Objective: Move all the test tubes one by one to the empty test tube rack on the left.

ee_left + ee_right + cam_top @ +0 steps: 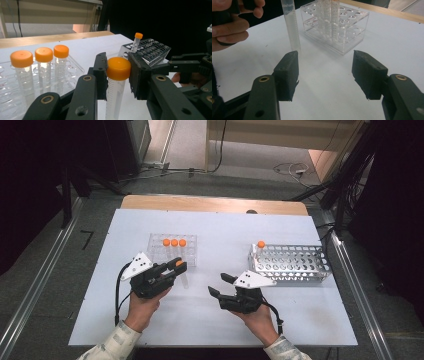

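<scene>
Between matte black fingers (136, 75), ribbed clear tube (115, 92)

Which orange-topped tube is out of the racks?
The tube clamped by its cap in the left hand-held gripper. Three others stand in the clear rack, one in the metal rack.

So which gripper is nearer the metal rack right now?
Right. The right gripper, jaws open, sits just in front-left of the metal rack; the left gripper, shut on a capped tube, is beside the clear rack.

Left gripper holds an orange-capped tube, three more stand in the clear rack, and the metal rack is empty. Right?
Not quite: the metal rack holds one orange-capped tube at its corner, as the high view shows. The left gripper and clear rack details are right.
</scene>
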The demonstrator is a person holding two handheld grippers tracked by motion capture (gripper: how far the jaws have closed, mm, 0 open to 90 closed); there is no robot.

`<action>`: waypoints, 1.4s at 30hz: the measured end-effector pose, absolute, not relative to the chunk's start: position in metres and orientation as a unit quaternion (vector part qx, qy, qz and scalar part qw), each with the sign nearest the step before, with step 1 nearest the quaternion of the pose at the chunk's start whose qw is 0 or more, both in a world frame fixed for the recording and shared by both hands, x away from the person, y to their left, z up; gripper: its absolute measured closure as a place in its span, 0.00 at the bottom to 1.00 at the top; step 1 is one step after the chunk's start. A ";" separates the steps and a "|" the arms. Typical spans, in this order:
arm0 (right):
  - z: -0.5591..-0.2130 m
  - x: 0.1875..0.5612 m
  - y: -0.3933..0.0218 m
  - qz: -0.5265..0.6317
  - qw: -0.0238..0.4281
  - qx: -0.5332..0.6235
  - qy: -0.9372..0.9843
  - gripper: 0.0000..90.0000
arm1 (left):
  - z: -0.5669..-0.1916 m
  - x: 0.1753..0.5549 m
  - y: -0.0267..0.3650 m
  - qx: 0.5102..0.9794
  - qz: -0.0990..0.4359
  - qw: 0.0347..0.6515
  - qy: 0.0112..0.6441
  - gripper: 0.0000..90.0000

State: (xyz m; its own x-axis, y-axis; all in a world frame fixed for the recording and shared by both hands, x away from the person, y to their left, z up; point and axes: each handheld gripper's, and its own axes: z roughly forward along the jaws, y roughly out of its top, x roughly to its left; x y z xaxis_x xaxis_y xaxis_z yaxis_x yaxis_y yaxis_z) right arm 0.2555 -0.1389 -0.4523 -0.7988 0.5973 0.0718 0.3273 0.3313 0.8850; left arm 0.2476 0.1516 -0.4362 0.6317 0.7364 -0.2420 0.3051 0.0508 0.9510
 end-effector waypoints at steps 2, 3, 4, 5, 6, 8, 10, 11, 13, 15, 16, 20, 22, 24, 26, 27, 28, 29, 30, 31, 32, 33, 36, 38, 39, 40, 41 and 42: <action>-0.452 0.256 -0.139 0.501 0.136 0.289 0.805 0.41 | -0.435 0.248 0.154 0.663 0.177 0.612 0.393 0.77; -0.452 0.256 -0.140 0.501 0.137 0.289 0.804 0.41 | -0.435 0.249 0.155 0.662 0.178 0.612 0.394 0.77; -0.452 0.256 -0.140 0.502 0.136 0.289 0.804 0.41 | -0.434 0.249 0.156 0.659 0.178 0.614 0.396 0.77; -0.452 0.256 -0.140 0.502 0.136 0.289 0.804 0.41 | -0.433 0.249 0.159 0.656 0.180 0.614 0.399 0.77; -0.452 0.257 -0.141 0.502 0.137 0.289 0.804 0.41 | -0.433 0.249 0.159 0.656 0.180 0.614 0.399 0.77; -0.453 0.257 -0.141 0.502 0.136 0.290 0.804 0.41 | -0.431 0.250 0.162 0.653 0.182 0.616 0.402 0.77; -0.453 0.257 -0.140 0.502 0.136 0.290 0.804 0.41 | -0.431 0.250 0.163 0.651 0.182 0.617 0.403 0.77; -0.453 0.257 -0.140 0.501 0.136 0.290 0.804 0.41 | -0.430 0.250 0.164 0.651 0.183 0.616 0.403 0.77; -0.453 0.257 -0.140 0.501 0.136 0.290 0.804 0.41 | -0.429 0.251 0.166 0.648 0.184 0.618 0.405 0.77; -0.454 0.257 -0.141 0.500 0.136 0.290 0.804 0.41 | -0.429 0.252 0.167 0.645 0.184 0.619 0.408 0.77; -0.454 0.257 -0.141 0.500 0.135 0.292 0.804 0.41 | -0.429 0.252 0.169 0.643 0.184 0.620 0.411 0.77; -0.453 0.257 -0.142 0.501 0.136 0.293 0.803 0.41 | -0.427 0.255 0.172 0.640 0.188 0.619 0.415 0.77; -0.454 0.257 -0.141 0.501 0.136 0.293 0.803 0.41 | -0.425 0.256 0.174 0.638 0.193 0.618 0.418 0.77; -0.454 0.257 -0.141 0.500 0.135 0.293 0.804 0.41 | -0.425 0.258 0.177 0.633 0.198 0.617 0.424 0.77; -0.454 0.258 -0.141 0.499 0.136 0.293 0.804 0.41 | -0.425 0.260 0.180 0.629 0.200 0.615 0.430 0.77; -0.454 0.258 -0.141 0.499 0.136 0.293 0.804 0.41 | -0.425 0.261 0.182 0.628 0.203 0.614 0.434 0.77; -0.454 0.258 -0.141 0.500 0.135 0.293 0.804 0.41 | -0.425 0.262 0.183 0.626 0.204 0.613 0.437 0.77; -0.454 0.258 -0.141 0.500 0.134 0.294 0.803 0.41 | -0.425 0.263 0.185 0.625 0.205 0.612 0.439 0.77; -0.454 0.258 -0.142 0.501 0.135 0.294 0.803 0.41 | -0.425 0.265 0.187 0.623 0.207 0.611 0.442 0.77; -0.454 0.258 -0.142 0.501 0.135 0.294 0.803 0.41 | -0.425 0.266 0.188 0.622 0.208 0.610 0.445 0.77; -0.453 0.258 -0.142 0.501 0.135 0.294 0.803 0.41 | -0.425 0.267 0.190 0.620 0.210 0.609 0.448 0.77; -0.453 0.258 -0.142 0.501 0.136 0.294 0.803 0.41 | -0.425 0.268 0.191 0.619 0.210 0.609 0.450 0.77; -0.453 0.258 -0.143 0.502 0.135 0.296 0.801 0.41 | -0.425 0.270 0.195 0.616 0.215 0.606 0.455 0.77; -0.453 0.258 -0.144 0.503 0.136 0.296 0.801 0.41 | -0.423 0.272 0.198 0.612 0.220 0.606 0.458 0.77; -0.453 0.258 -0.144 0.503 0.136 0.296 0.801 0.41 | -0.422 0.273 0.200 0.610 0.220 0.607 0.459 0.77; -0.452 0.258 -0.144 0.503 0.136 0.296 0.800 0.41 | -0.421 0.274 0.202 0.608 0.223 0.606 0.461 0.77; -0.453 0.258 -0.144 0.503 0.136 0.296 0.801 0.41 | -0.421 0.274 0.203 0.607 0.225 0.606 0.462 0.77; -0.453 0.258 -0.144 0.503 0.136 0.296 0.801 0.41 | -0.420 0.275 0.204 0.605 0.226 0.606 0.464 0.77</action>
State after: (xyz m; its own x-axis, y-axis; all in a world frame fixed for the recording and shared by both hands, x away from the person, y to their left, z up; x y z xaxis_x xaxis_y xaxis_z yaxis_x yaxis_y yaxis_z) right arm 0.2584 -0.1439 -0.4525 -0.7882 0.6101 0.0804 0.3369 0.3185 0.8861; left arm 0.2754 0.2039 -0.4199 0.4673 0.8360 -0.2877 0.2873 0.1642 0.9437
